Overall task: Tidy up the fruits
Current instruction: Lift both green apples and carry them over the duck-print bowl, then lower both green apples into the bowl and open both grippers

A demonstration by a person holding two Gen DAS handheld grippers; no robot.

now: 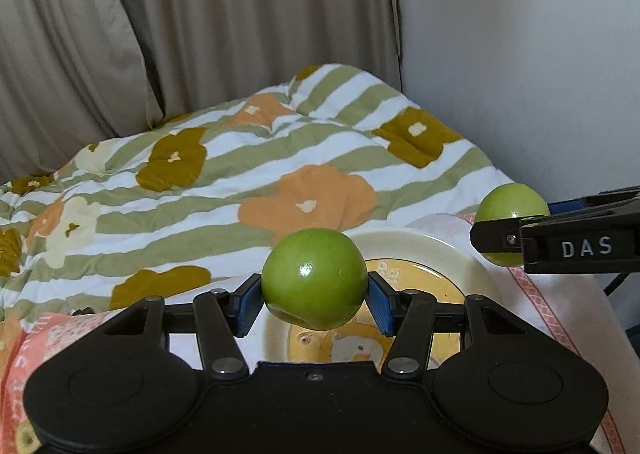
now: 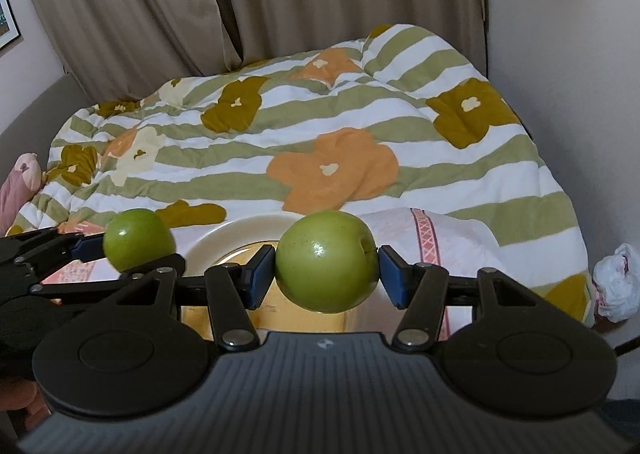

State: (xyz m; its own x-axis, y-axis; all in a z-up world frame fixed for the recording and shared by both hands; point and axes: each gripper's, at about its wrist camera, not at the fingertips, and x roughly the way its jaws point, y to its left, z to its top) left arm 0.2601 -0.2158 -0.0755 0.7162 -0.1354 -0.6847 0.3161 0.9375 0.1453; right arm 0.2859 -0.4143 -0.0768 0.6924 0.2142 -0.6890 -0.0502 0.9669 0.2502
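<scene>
The left gripper (image 1: 315, 300) pinches a green apple (image 1: 315, 279) between its blue pads (image 1: 250, 304), holding it in the air above the cream plate (image 1: 436, 254), whose rim shows at the apple's 2 o'clock. The right gripper (image 2: 326, 274) clamps a second green apple (image 2: 326, 260) over the same plate, stem dimple turned to 3 o'clock. Both hover side by side over a pink-patterned towel (image 2: 428, 230), with the flowered striped quilt (image 2: 320, 126) spreading away at 12 o'clock.
</scene>
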